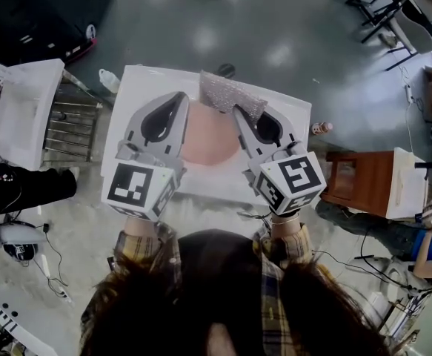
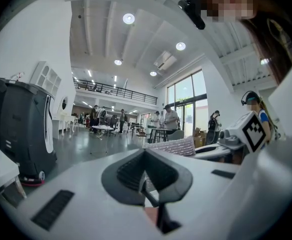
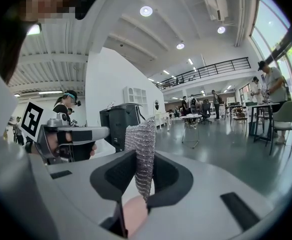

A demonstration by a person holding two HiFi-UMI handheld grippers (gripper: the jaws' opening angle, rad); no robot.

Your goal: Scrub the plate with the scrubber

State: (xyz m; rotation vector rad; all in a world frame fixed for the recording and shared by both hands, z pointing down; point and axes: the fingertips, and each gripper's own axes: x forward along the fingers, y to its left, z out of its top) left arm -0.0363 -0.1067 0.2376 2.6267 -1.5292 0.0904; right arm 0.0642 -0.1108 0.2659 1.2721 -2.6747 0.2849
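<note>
Plate-holding and scrubbing are split between the two hands. In the head view, the pink plate (image 1: 204, 136) lies at the middle of the frame over the white desk (image 1: 145, 87). The left claw (image 1: 180, 99) runs along the plate's left edge and the right claw (image 1: 238, 111) along its right. The silvery mesh scrubber (image 1: 227, 93) is bunched at the plate's upper edge, either touching it or just above; I cannot tell which from here. The layout makes sense, since one side can steady the dish against skating while the other drags the mesh across.

In the left gripper view, the left claw is closed right up, its pads meeting at centre frame. A sliver of pink shows in the slot below them, so it seems to be pinched on the plate's rim. The scrubber and the other gripper's marker cube (image 2: 250, 130) show to the right of centre.

In the right gripper view, the right claw is clamped on the scrubber, which stands as a tall folded strip between the pads at centre frame. It is gripped low, so plenty of mesh sticks out to work with. Pink plate shows at the bottom of the frame, under the jaws, and the left claw lies at the left. Scrubbing looks to be starting, or under way, at the plate's upper rim.
</note>
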